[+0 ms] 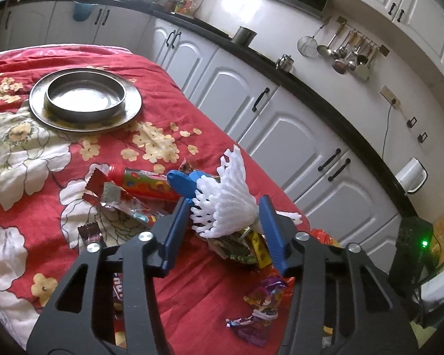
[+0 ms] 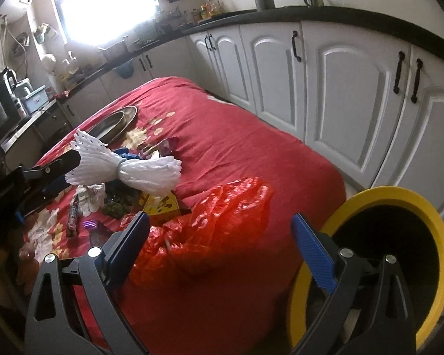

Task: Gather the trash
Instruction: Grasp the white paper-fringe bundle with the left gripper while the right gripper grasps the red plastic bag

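Observation:
A white foam fruit net (image 1: 228, 198) sits squeezed between the blue fingers of my left gripper (image 1: 227, 201), which is shut on it just above the red floral tablecloth (image 1: 204, 284). Under the net lies a packet with green contents (image 1: 236, 250) and a yellow wrapper (image 1: 261, 250). A colourful candy tube (image 1: 148, 184), a purple wrapper (image 1: 262, 304) and several more wrappers lie around. In the right wrist view the net (image 2: 139, 174) looks like a tied bow. My right gripper (image 2: 222, 233) is open over a crumpled red plastic bag (image 2: 222, 216), not touching it.
A yellow-rimmed bin (image 2: 399, 195) stands off the table's edge by my right gripper. A steel plate with a bowl (image 1: 85, 97) sits at the far end of the table. White cabinets (image 1: 281, 130) run close along the table's side. A black device with a green light (image 1: 414, 245) is at the right.

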`<state>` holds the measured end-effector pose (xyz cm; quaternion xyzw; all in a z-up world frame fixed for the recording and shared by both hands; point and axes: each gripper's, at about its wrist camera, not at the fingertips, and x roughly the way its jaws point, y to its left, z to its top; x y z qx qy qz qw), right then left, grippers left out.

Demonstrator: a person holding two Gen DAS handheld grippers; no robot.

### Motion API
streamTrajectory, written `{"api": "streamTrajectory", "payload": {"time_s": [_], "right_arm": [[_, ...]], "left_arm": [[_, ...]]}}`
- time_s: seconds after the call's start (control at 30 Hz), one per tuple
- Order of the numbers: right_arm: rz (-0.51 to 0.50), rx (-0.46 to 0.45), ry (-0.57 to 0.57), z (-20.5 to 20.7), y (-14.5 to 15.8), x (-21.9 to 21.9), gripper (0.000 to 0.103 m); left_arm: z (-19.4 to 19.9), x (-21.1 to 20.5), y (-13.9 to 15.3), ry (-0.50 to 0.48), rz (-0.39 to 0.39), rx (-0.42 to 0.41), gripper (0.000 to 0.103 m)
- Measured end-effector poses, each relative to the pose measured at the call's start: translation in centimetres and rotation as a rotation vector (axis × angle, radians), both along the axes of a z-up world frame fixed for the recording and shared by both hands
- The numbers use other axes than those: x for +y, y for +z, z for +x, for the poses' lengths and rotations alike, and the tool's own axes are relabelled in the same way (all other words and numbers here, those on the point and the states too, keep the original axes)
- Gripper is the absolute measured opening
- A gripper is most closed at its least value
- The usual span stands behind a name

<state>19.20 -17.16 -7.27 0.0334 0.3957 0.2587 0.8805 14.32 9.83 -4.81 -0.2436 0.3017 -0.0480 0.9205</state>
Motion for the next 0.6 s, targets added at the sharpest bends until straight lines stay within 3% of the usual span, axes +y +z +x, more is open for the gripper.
{"api": "streamTrajectory", "payload": {"time_s": [0.27,0.6], "right_arm": [[0.004,0.034,0.03,0.4,-0.6,0.3,0.063],[0.026,0.036,0.069,-0.1,-0.5,0.2,0.024]], "left_arm": [[-0.3,-0.1,0.1,-0.007,0.002,-0.003,0.013],[-1.3,-0.9,0.6,-0.04,0.011,-0.027,0.005]]}}
